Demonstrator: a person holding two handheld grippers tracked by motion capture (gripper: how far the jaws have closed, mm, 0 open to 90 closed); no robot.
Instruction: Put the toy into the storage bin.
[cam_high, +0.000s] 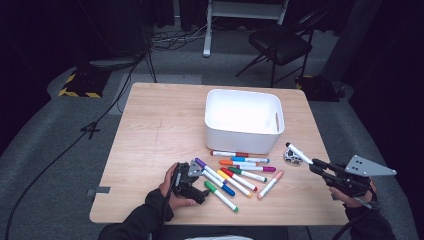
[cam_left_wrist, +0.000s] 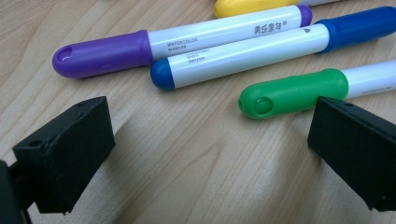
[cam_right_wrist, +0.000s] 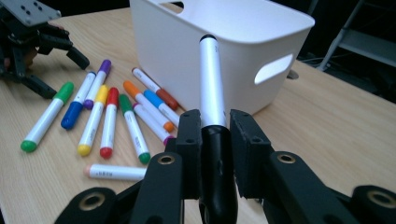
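Several coloured markers (cam_high: 240, 175) lie side by side on the wooden table (cam_high: 150, 130), in front of a white plastic bin (cam_high: 243, 120). My right gripper (cam_high: 316, 166) hangs above the table's right side, shut on a white marker with a black cap (cam_right_wrist: 212, 79) that points towards the bin (cam_right_wrist: 219, 42). My left gripper (cam_high: 202, 181) rests on the table at the left end of the marker row, open. Bare wood lies between its jaws (cam_left_wrist: 208, 121); a green cap (cam_left_wrist: 294, 92) lies just ahead of the right-hand jaw, with the blue (cam_left_wrist: 243, 56) and purple (cam_left_wrist: 140, 46) markers beyond it.
A small grey-and-white object (cam_high: 292, 157) sits on the table right of the bin's front corner, below the held marker's tip. A folding chair (cam_high: 280, 42) and cables stand on the floor beyond the table.
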